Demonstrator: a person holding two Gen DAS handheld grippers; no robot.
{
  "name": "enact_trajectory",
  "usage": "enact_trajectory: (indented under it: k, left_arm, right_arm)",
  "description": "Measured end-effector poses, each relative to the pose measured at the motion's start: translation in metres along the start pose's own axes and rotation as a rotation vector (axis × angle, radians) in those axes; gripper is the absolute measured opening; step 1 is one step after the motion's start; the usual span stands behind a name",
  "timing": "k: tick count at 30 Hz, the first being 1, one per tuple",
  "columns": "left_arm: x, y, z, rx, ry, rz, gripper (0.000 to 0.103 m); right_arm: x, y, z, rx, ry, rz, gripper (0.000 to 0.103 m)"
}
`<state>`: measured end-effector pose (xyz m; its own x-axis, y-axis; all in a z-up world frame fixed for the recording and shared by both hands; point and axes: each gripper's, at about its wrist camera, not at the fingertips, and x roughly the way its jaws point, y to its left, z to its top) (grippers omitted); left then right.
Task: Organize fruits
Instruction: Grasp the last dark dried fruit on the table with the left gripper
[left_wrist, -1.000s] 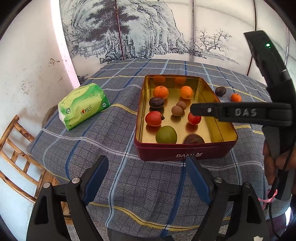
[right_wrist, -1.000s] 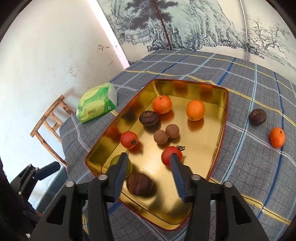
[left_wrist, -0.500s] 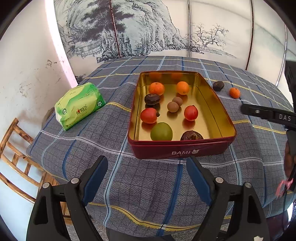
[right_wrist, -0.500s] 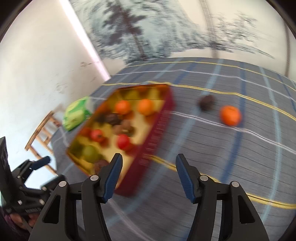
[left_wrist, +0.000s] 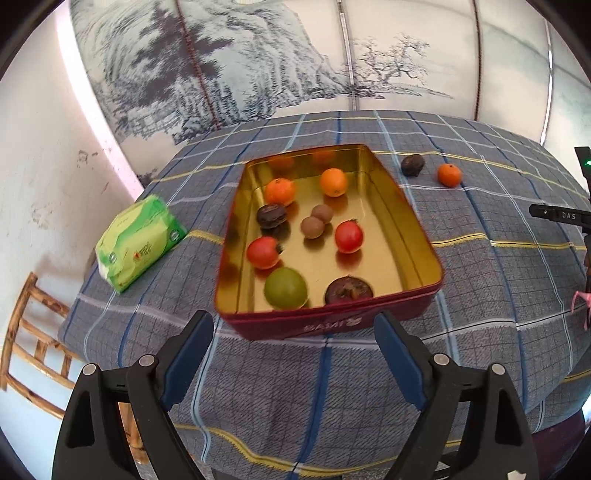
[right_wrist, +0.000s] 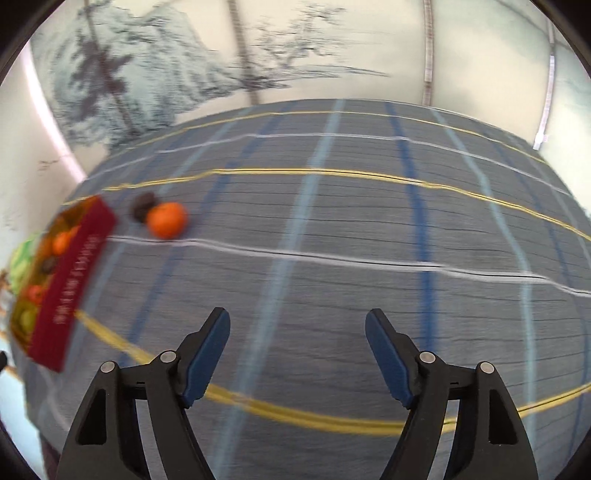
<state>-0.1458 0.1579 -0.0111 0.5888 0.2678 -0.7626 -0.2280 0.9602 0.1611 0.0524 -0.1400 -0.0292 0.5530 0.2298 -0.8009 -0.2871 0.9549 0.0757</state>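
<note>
- On the plaid tablecloth (left_wrist: 498, 280), a red tin (left_wrist: 332, 325) holds fruit.
- Beside it lie a mandarin (right_wrist: 166, 219) and dark fruit (right_wrist: 142, 206).
- Left gripper (left_wrist: 293, 338) and right gripper (right_wrist: 297, 334) are both spread, empty.

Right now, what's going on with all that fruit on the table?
A person with a gripper in each hand is sorting fruit into a tin. Most of it already lies inside; an orange and a dark fruit sit on the cloth beside it. The left gripper and the right gripper are both open and hold nothing.
</note>
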Motion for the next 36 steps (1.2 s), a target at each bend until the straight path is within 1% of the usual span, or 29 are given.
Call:
enact_trajectory:
  k: [3,7,8,9,11,14,16,17,18,20,22,24,27,28,29,31,34,35,36]
  left_arm:
    - [0.002,-0.013,0.01,0.042,-0.005,-0.003,0.087]
    - [0.006,-0.034,0.032,0.101,-0.009,-0.044,0.087]
    - [0.008,-0.04,0.04,0.117,-0.012,-0.069,0.087]
    - [0.009,-0.044,0.047,0.126,-0.014,-0.09,0.087]
    - [0.013,-0.055,0.067,0.139,-0.019,-0.15,0.087]
    - [0.024,-0.068,0.097,0.142,-0.023,-0.217,0.087]
    - [0.04,-0.074,0.12,0.138,-0.019,-0.267,0.083]
    - [0.05,-0.077,0.13,0.141,-0.012,-0.287,0.078]
    - [0.063,-0.081,0.141,0.152,0.006,-0.296,0.07]
    - [0.088,-0.091,0.158,0.185,0.05,-0.287,0.063]
    - [0.113,-0.1,0.173,0.216,0.086,-0.293,0.063]
    - [0.13,-0.106,0.181,0.237,0.112,-0.296,0.063]
    - [0.149,-0.12,0.189,0.282,0.124,-0.28,0.063]
    - [0.155,-0.124,0.192,0.285,0.121,-0.251,0.063]
    - [0.162,-0.127,0.194,0.287,0.134,-0.242,0.063]
    - [0.177,-0.13,0.199,0.282,0.168,-0.243,0.063]
    - [0.196,-0.138,0.202,0.28,0.223,-0.234,0.059]
    - [0.202,-0.139,0.202,0.284,0.25,-0.234,0.05]
    - [0.208,-0.14,0.203,0.278,0.284,-0.249,0.041]
  right_arm:
    - [0.007,-0.028,0.001,0.03,0.014,-0.034,0.078]
    - [0.008,-0.05,0.001,0.039,-0.008,-0.053,0.087]
    - [0.008,-0.051,0.0,0.038,-0.018,-0.051,0.091]
    - [0.008,-0.051,-0.001,0.036,-0.029,-0.048,0.093]
    - [0.011,-0.044,0.0,0.012,-0.022,-0.061,0.098]
    - [0.016,-0.033,0.0,-0.033,0.0,-0.081,0.101]
    - [0.015,-0.031,-0.001,-0.04,0.003,-0.081,0.102]
    - [0.015,-0.032,-0.001,-0.037,0.001,-0.072,0.103]
    - [0.013,-0.033,-0.003,-0.031,-0.002,-0.065,0.103]
    - [0.01,-0.036,-0.003,-0.016,-0.01,-0.045,0.103]
    - [0.01,-0.038,-0.003,-0.008,-0.014,-0.034,0.103]
    - [0.009,-0.039,-0.004,-0.006,-0.015,-0.03,0.103]
    - [0.009,-0.039,-0.004,-0.006,-0.016,-0.027,0.103]
    - [0.009,-0.038,-0.004,-0.005,-0.017,-0.022,0.103]
    - [0.008,-0.039,-0.004,-0.004,-0.018,-0.018,0.103]
    - [0.007,-0.04,-0.004,-0.001,-0.021,-0.007,0.103]
    - [0.006,-0.042,-0.004,0.005,-0.025,0.009,0.103]
    - [0.006,-0.043,-0.004,0.007,-0.026,0.012,0.103]
    - [0.006,-0.043,-0.004,0.009,-0.027,0.017,0.103]
